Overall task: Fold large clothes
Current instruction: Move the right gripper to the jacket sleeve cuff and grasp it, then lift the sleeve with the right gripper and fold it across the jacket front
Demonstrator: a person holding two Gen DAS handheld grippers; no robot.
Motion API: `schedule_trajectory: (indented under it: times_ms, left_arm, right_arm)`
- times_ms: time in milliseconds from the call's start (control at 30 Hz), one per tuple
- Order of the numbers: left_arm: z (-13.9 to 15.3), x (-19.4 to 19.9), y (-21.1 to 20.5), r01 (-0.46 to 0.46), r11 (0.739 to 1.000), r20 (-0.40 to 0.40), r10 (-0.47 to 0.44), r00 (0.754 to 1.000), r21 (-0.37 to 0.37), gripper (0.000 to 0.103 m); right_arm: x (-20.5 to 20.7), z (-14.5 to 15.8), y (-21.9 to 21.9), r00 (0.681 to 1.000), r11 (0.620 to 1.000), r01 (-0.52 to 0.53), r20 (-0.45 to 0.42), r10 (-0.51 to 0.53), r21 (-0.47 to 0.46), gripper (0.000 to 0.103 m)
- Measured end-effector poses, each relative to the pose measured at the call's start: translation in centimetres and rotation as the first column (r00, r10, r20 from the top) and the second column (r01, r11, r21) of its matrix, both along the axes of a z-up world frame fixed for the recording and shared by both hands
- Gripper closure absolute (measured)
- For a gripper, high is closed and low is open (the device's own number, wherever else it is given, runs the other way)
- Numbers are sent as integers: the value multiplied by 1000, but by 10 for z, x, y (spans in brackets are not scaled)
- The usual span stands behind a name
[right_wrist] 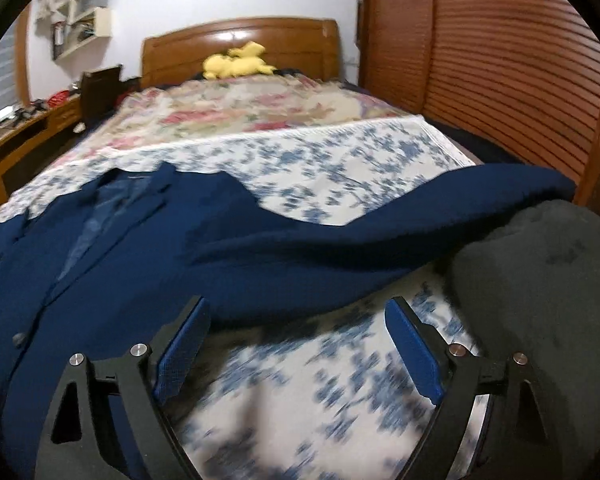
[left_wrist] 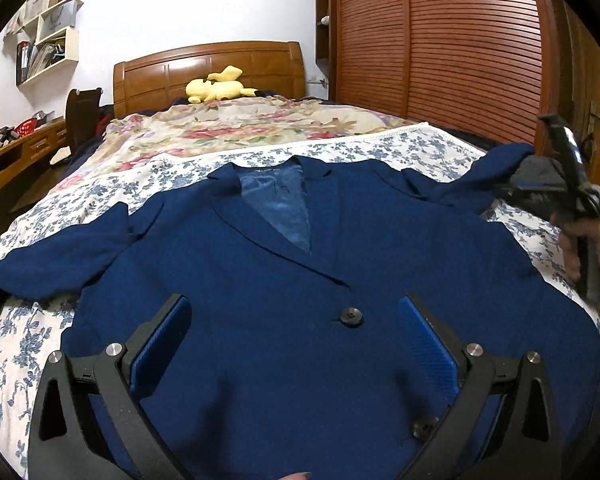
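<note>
A navy blue blazer [left_wrist: 260, 264] lies face up on the blue-flowered sheet [left_wrist: 20, 344], collar toward the headboard, both sleeves spread out. My left gripper [left_wrist: 296, 320] is open and empty, hovering over the blazer's front by its top button [left_wrist: 350, 316]. My right gripper [right_wrist: 296, 320] is open and empty, over the sheet just below the blazer's right sleeve [right_wrist: 380, 232]. The blazer body [right_wrist: 80, 280] fills the left of the right wrist view. The right gripper also shows in the left wrist view [left_wrist: 568, 184], held by a hand.
A dark grey garment [right_wrist: 540, 312] lies at the bed's right edge beside the sleeve end. A floral quilt [left_wrist: 240, 128] and a yellow plush toy [left_wrist: 216, 88] lie toward the headboard. A wooden wardrobe [left_wrist: 440, 40] stands on the right, a desk [left_wrist: 16, 156] on the left.
</note>
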State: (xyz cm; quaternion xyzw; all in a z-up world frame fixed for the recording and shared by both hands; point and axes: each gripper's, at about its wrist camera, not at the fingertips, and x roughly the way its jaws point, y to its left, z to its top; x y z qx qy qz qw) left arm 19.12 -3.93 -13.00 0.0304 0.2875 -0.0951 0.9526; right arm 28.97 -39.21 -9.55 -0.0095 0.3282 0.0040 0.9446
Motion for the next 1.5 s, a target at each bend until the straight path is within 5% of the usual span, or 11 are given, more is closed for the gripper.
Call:
schedule_trajectory:
  times_ms: [333,433,467,533,600,633,867,1100,1267,1400,1500]
  left_arm:
    - [-1,-4,1,14,1000,8,-14,1000,-4,0]
    - [-1,-5,3,21,1000,8,-21,1000,-16,0]
    - [-1,-4,3,22,1000,6,-22,1000,-19,0]
    - [-1,-3,4,24,999,0,-24,1000,-25,0]
    - [-2,-3,5,24,999,-4,-25,1000,-27,0]
    - [-2,-3,5,25,999,-4,-26,1000,-28,0]
    - [-3,-4,3,38,999,-5,-38,999,-21,0]
    - [-4,-4,5,34,999,-8,-34,999,-33,0]
    - [-5,-5,7,36,999,-16,-37,999,-41,0]
    - [-5,-6,8,39,998,-14,-40,999,-41,0]
    - [-5,-6,8,44,998,-11,-45,999,-36,0]
  right_arm:
    - [45,0,-18,981,985,170,-103,-165,38,17]
    - [61,-1,-21,971,981,192,-149,-185,34,26]
    - [67,-1,-24,970,980,193,-160,-184,46,34]
    - [74,2,-25,968,979,194,-171,-182,55,74]
    - [77,9,-22,972,982,181,-158,-172,44,96]
    - [79,14,-19,979,987,158,-139,-152,37,98]
    - [57,59,39,997,996,-74,-3,74,-45,100]
    - [-10,57,116,938,938,-346,-4,346,-6,100]
    - [-34,33,128,925,929,-371,-88,370,-1,100]
    - [-54,46,132,937,931,-349,-47,346,-107,96]
    - [-67,74,132,937,931,-343,30,349,-124,77]
